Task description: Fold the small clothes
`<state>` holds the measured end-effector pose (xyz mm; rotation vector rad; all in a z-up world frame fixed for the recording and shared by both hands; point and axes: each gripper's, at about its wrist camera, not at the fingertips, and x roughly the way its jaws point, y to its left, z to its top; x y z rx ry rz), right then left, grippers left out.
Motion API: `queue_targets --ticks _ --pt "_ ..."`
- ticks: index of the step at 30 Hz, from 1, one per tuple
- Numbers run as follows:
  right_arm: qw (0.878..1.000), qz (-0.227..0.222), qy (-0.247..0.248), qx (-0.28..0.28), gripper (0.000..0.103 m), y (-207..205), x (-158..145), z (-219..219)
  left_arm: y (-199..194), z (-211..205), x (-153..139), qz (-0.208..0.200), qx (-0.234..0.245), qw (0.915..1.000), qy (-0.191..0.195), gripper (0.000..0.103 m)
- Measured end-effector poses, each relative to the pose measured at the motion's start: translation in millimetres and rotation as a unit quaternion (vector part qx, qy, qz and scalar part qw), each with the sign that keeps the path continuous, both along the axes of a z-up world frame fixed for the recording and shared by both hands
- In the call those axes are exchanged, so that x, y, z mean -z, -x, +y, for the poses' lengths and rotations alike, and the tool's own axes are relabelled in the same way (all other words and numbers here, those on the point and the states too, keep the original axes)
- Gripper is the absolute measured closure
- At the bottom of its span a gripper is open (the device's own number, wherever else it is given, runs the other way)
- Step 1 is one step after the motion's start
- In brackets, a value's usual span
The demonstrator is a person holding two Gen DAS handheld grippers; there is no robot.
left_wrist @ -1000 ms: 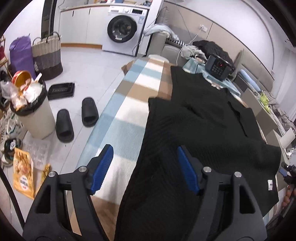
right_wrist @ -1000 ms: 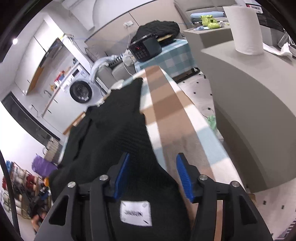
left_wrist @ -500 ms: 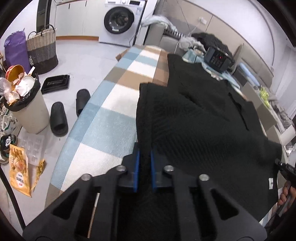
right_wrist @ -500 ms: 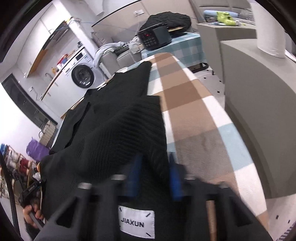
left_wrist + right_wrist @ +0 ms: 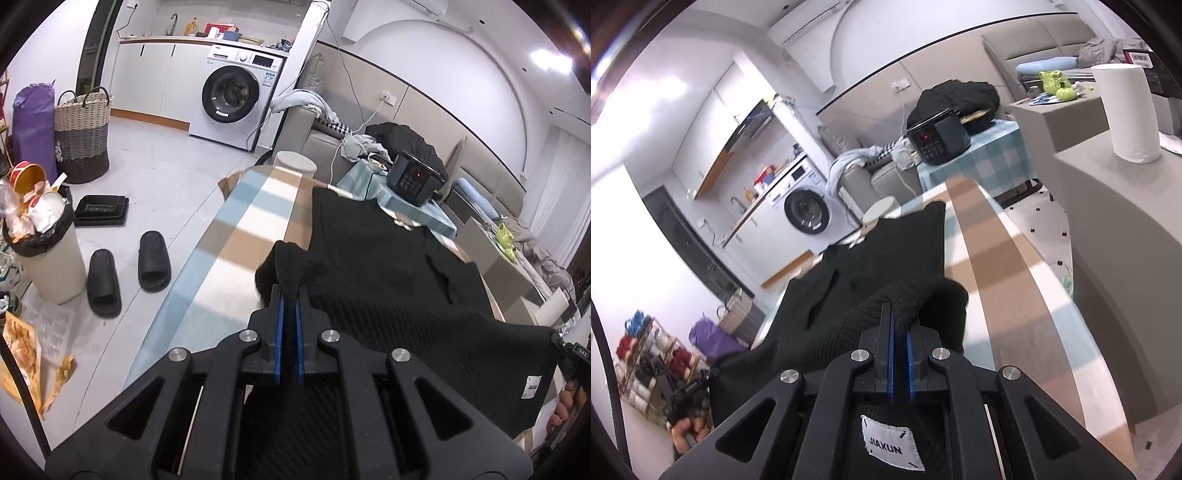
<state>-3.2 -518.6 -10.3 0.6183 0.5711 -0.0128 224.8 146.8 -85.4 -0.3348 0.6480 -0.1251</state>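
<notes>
A black ribbed knit garment (image 5: 373, 254) lies along a long table with a checked blue, tan and white cloth (image 5: 236, 236). My left gripper (image 5: 290, 295) is shut on the garment's near left hem corner, and the fabric bunches up over its blue pads. My right gripper (image 5: 900, 314) is shut on the near right hem corner of the same garment (image 5: 886, 254), with a white JIAXUN label (image 5: 891, 445) showing below the jaws. Both corners are raised off the table, the hem stretched between them. The far half still lies flat.
Left of the table on the floor are black slippers (image 5: 127, 271), a full bin (image 5: 40, 251) and a woven basket (image 5: 82, 136). A black cooker (image 5: 413, 181) sits past the table's far end. A grey counter with a paper roll (image 5: 1128, 110) stands to the right.
Both grippers went from open around the hem corners to shut on them. They have since lifted the corners off the table, and the fabric now bunches at the pads.
</notes>
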Motion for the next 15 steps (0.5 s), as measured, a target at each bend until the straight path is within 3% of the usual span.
queue_targets --ticks 5,8,10,11,13,14,15 --pt "0.998 0.044 -0.021 0.047 0.098 -44 14 -11 -52 -7 6 0.023 -0.006 0.9997 -0.004 0.1" --pt "0.995 0.079 -0.008 0.066 0.098 -69 27 -11 -76 -14 18 0.042 -0.004 0.999 -0.016 0.1" --pt "0.992 0.102 -0.007 0.077 0.088 -80 37 -15 -88 -18 29 0.063 -0.006 0.9977 -0.023 0.099" --pt "0.99 0.112 -0.006 0.081 0.082 -82 40 -16 -91 -18 34 0.072 -0.01 0.997 -0.024 0.092" --pt "0.989 0.119 -0.01 0.091 0.059 -76 44 -21 -95 -16 45 0.099 -0.015 0.9946 -0.029 0.068" --pt "0.988 0.116 -0.013 0.099 0.057 -70 44 -23 -95 -14 49 0.111 -0.022 0.9932 -0.027 0.044" --pt "0.988 0.117 -0.013 0.1 0.052 -66 46 -25 -94 -10 53 0.111 -0.027 0.9933 -0.016 0.031"
